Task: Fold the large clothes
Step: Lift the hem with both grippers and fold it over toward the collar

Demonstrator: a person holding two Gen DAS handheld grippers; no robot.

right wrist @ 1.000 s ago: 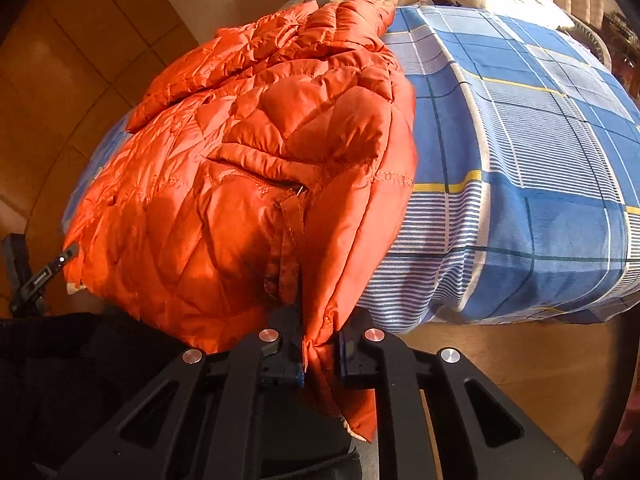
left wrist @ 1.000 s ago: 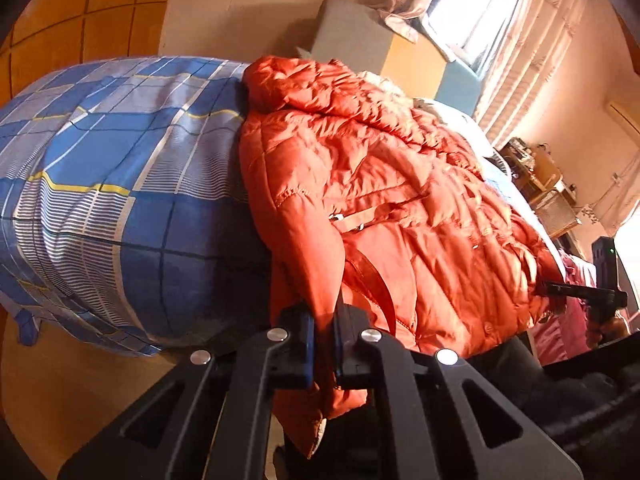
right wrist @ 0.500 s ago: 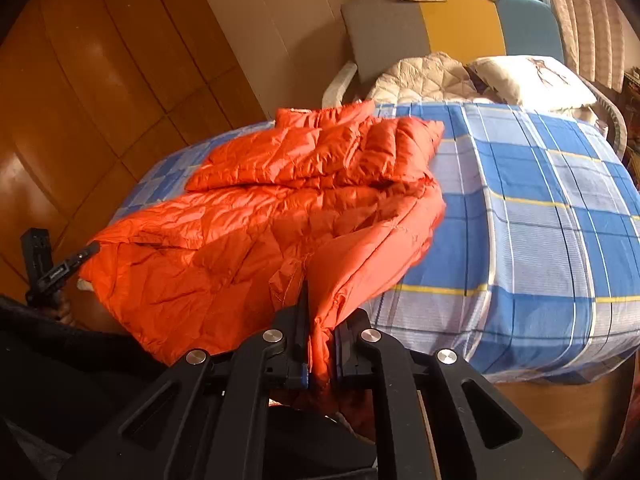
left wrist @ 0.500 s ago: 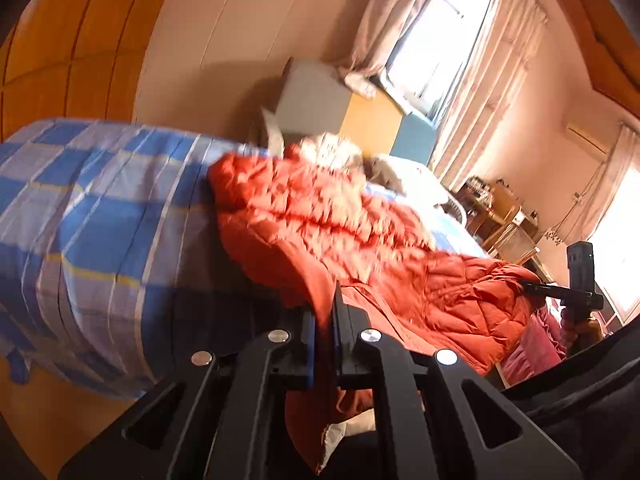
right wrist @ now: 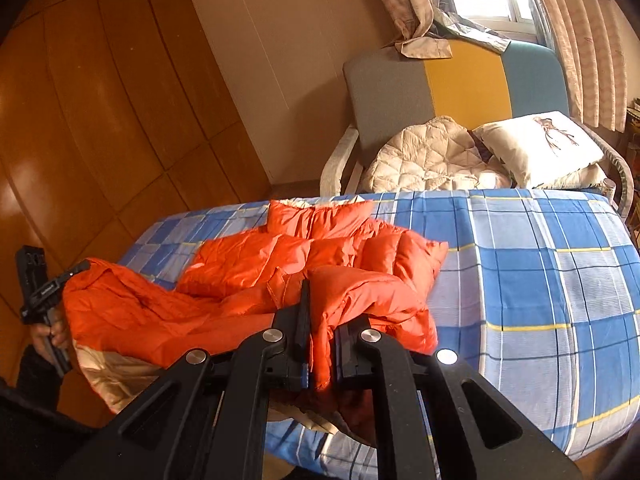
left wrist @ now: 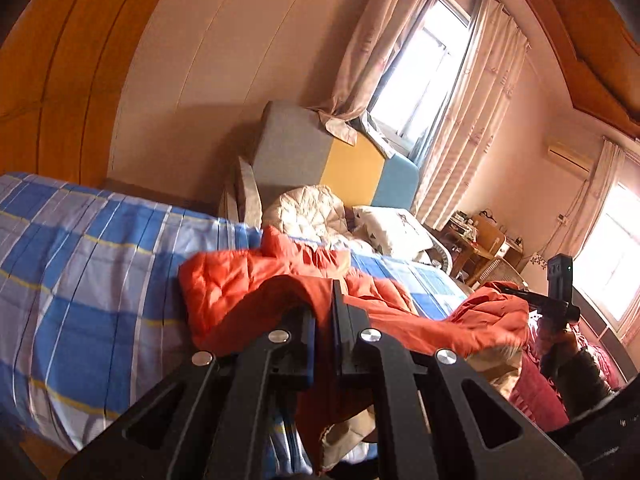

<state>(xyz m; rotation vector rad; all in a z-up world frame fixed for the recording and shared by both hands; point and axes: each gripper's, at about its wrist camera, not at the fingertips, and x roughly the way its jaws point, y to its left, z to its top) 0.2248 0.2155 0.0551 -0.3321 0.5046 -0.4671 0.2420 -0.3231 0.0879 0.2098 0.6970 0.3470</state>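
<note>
An orange puffer jacket (left wrist: 240,288) (right wrist: 248,260) lies on a bed with a blue plaid sheet (left wrist: 80,280) (right wrist: 540,280), its collar toward the far side. My left gripper (left wrist: 326,308) is shut on a fold of the jacket's near edge and holds it up off the bed. My right gripper (right wrist: 320,300) is shut on another part of that edge, also raised. The cream lining (right wrist: 104,376) shows under the lifted hem. Each view catches the other gripper at its edge: the right gripper (left wrist: 560,300), the left gripper (right wrist: 40,288).
Beyond the bed stands a chair with a grey, yellow and blue back (right wrist: 460,80), holding a cream quilted garment (right wrist: 424,156) and a white pillow (right wrist: 540,144). A wooden wardrobe (right wrist: 80,120) lines the left. Curtained windows (left wrist: 424,64) and a cluttered desk (left wrist: 476,236) are at the right.
Both grippers have risen with the jacket's near edge, lifting it from hanging over the bedside to above the mattress. The views now look more level, showing the chair, wall and windows.
</note>
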